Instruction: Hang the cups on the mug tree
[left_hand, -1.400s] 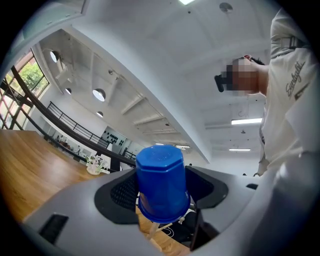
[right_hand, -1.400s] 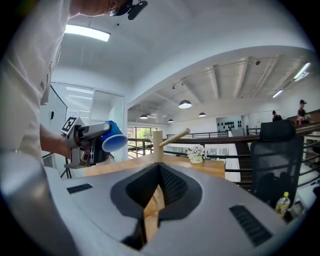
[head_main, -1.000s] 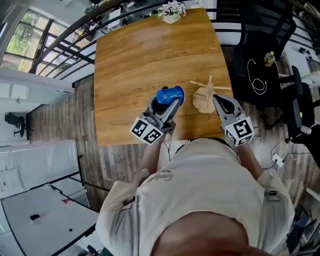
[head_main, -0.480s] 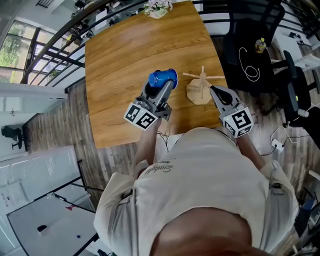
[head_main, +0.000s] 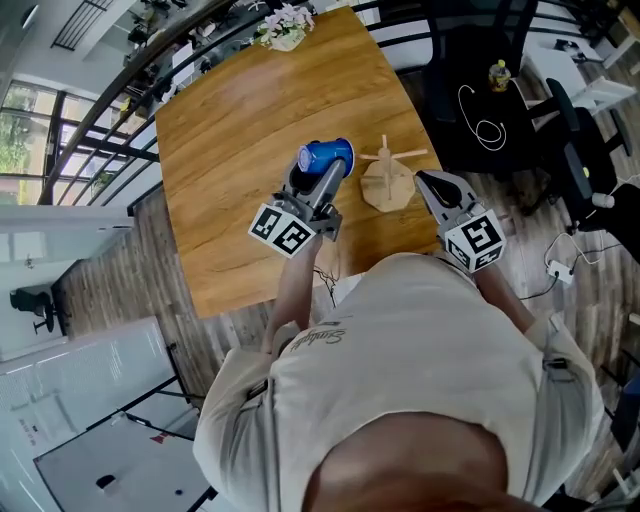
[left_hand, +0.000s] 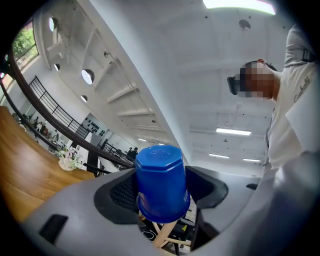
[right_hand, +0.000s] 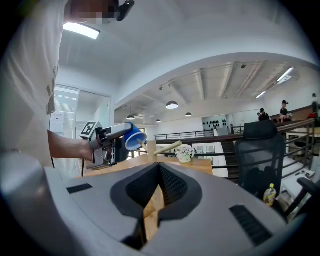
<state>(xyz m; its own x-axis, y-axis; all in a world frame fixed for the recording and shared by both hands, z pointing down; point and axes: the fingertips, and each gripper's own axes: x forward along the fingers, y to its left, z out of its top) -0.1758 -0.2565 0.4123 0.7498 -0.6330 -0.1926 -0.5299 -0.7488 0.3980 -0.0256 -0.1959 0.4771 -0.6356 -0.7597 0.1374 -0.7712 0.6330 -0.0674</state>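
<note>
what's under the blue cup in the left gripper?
Wooden mug tree pegs show just below the blue cup, which the left gripper holds. The cup covers where the pegs end.

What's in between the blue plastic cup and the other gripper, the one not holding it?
The wooden mug tree stands between the blue plastic cup and the right gripper; the head view shows it.
</note>
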